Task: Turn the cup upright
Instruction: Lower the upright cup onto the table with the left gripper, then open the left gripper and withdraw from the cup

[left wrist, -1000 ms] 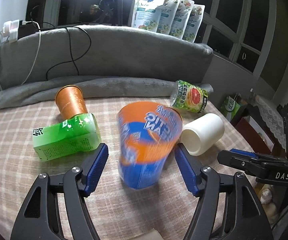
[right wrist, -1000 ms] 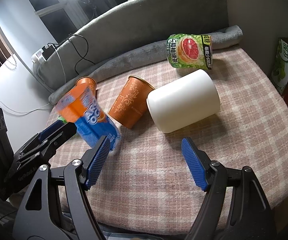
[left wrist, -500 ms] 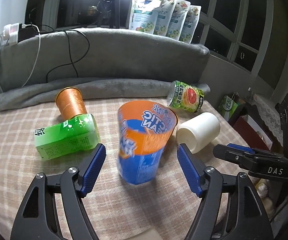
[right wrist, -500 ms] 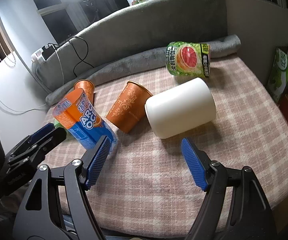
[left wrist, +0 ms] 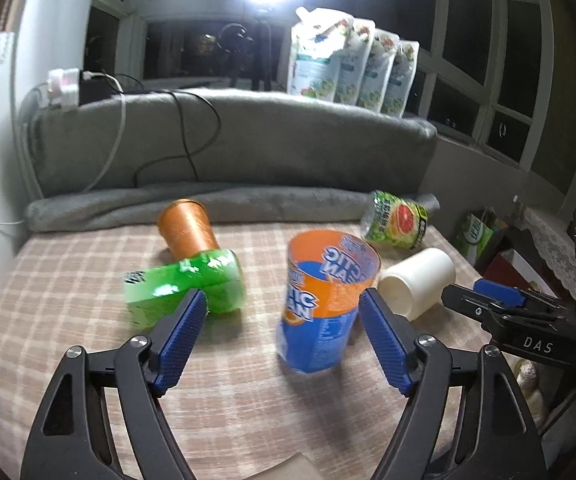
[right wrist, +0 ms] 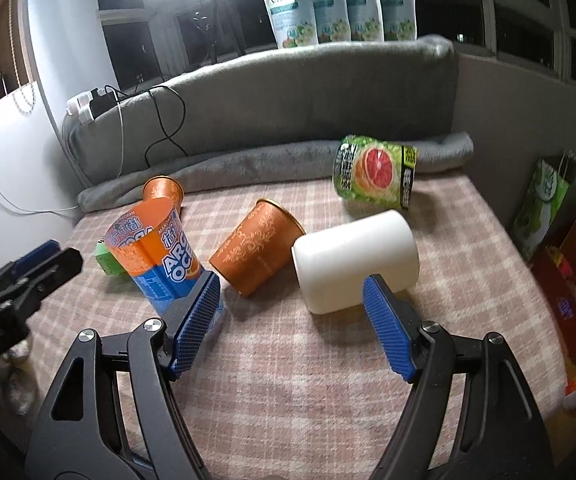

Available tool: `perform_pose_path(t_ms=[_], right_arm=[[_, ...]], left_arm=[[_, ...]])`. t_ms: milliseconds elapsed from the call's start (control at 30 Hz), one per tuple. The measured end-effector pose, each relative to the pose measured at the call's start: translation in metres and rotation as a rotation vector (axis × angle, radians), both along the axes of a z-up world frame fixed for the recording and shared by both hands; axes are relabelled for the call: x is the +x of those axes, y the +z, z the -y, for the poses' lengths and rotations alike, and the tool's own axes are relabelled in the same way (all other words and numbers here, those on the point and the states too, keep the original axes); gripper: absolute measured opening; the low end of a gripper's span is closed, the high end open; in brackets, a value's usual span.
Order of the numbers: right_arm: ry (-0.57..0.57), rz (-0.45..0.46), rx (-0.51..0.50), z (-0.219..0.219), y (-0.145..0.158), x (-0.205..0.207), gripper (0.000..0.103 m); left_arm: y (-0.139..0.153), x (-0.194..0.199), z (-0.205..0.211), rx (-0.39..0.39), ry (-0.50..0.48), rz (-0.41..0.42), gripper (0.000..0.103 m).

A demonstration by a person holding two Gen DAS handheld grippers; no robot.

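Note:
An orange and blue cup stands upright, mouth up, on the checked tablecloth; it also shows in the right wrist view. My left gripper is open, its blue pads apart, with the cup just beyond them nearer the right pad. A white cup lies on its side; it also shows in the left wrist view. My right gripper is open and empty, just in front of the white cup. An orange patterned cup lies on its side between the two.
A green carton lies on its side with another orange cup behind it. A grapefruit can lies at the back right. A grey rolled blanket and cushion edge the table's far side. Bags stand off the right edge.
The left gripper has pulled back and shifted left from the orange and blue cup, which now stands free and upright. The right gripper has moved closer to the white cup.

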State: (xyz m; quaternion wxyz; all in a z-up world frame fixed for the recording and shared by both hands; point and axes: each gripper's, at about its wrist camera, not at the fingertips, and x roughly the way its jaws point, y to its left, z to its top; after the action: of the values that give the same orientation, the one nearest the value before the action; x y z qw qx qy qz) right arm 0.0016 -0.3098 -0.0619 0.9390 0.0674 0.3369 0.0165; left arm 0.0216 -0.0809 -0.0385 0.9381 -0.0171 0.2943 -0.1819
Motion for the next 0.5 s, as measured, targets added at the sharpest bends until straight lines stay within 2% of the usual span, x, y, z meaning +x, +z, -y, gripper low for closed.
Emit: perform_pose_path(t_ms=[167, 300, 500], right_arm=[[-0.012, 0.029, -0.037, -0.006, 0.005, -0.002, 0.077], [-0.024, 0.06, -0.059, -0.009, 0.009, -0.005, 0.088], [-0.046, 0.137, -0.136, -0.02, 0.019, -0.011, 0.089]], left_arm=[[0.004, -0.005, -0.009, -0.005, 0.021, 0.015, 0.079], [0.005, -0.007, -0.017, -0.008, 0.049, 0.028, 0.081], [0.012, -0.015, -0.026, 0.0, 0.096, 0.082, 0.083]])
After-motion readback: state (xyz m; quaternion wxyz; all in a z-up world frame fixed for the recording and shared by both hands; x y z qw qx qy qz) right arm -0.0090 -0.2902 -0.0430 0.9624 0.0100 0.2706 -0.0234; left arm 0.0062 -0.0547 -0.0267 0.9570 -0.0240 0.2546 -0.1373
